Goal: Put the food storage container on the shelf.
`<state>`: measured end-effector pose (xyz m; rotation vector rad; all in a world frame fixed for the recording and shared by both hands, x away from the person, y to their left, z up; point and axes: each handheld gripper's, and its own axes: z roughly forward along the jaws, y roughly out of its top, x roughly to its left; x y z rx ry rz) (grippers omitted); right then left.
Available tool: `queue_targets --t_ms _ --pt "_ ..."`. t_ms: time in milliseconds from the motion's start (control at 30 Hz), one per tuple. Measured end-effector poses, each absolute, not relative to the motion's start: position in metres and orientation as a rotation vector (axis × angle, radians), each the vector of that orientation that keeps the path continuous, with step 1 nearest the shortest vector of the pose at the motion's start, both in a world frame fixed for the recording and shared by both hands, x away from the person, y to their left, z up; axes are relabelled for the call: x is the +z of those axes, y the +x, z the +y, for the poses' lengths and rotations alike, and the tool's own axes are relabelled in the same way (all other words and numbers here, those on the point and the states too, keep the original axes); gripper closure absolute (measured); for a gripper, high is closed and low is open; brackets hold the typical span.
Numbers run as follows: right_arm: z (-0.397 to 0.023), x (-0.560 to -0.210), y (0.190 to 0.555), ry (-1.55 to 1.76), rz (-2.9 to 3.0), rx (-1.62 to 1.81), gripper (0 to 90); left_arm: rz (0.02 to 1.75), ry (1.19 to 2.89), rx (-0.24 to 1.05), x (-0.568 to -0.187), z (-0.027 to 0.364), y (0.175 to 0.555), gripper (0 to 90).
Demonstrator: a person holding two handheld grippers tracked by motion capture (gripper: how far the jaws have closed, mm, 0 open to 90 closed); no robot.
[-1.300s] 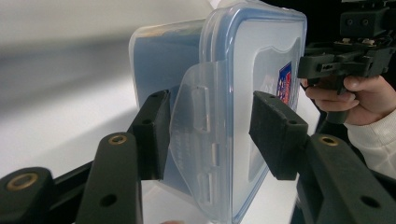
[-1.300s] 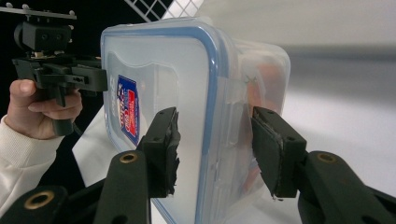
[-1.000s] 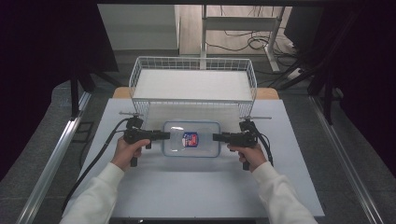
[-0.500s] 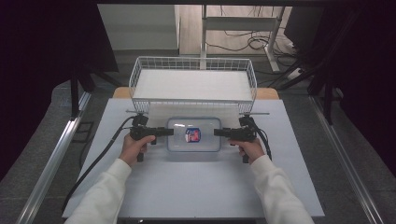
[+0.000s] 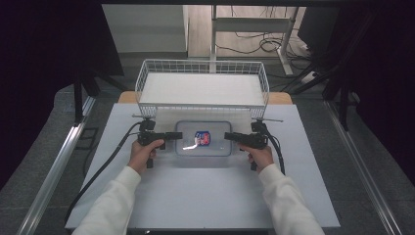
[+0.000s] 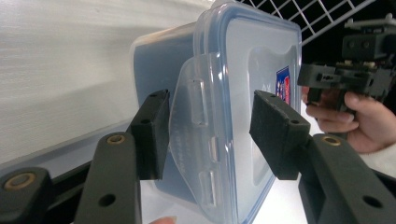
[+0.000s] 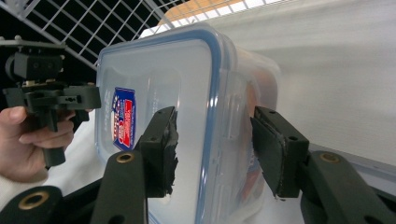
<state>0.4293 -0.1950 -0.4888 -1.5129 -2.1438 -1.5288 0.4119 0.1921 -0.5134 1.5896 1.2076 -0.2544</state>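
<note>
A clear plastic container [image 5: 203,139] with a blue-rimmed lid and a red-and-blue label lies on the white table, just in front of the wire basket. My left gripper [image 5: 178,135] is at its left end, my right gripper [image 5: 227,136] at its right end. In the left gripper view the container [image 6: 243,93] has its latch flap between my left gripper's [image 6: 210,107] open jaws, with a gap to the pad on the lid side. In the right gripper view the container's [image 7: 159,74] edge stands between my right gripper's [image 7: 215,119] open jaws.
A white wire basket [image 5: 147,93] stands at the back of the table [image 5: 205,196], close behind the container. Cables trail from both grippers toward the front. A metal rail runs along the floor at the left.
Both grippers and the container between them have shifted slightly toward the basket and sunk a little.
</note>
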Motion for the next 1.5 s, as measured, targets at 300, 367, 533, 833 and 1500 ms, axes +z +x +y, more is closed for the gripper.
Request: queue_targets --t_ms 300,367,533,833,1500 --pt "-0.184 -0.489 0.427 -1.63 -2.181 -1.538 49.3 1.233 1.571 -0.254 -0.521 0.192 0.415 46.0" --pt "-0.184 -0.49 0.427 -1.646 -2.159 -1.546 48.9 1.24 1.558 -0.249 -0.521 0.192 0.416 42.7" --pt "-0.181 -0.484 0.419 -1.665 -2.218 -1.572 39.0 1.253 1.565 -0.169 -0.513 0.191 0.408 36.3" --pt "-0.186 -0.463 0.377 -1.459 -2.531 -1.62 42.8 1.175 1.691 -0.017 -0.484 0.199 0.369 34.3" --pt "-0.149 -0.484 0.326 -0.951 -2.966 -1.307 88.5 1.024 1.954 0.094 -0.489 0.182 0.275 29.9"
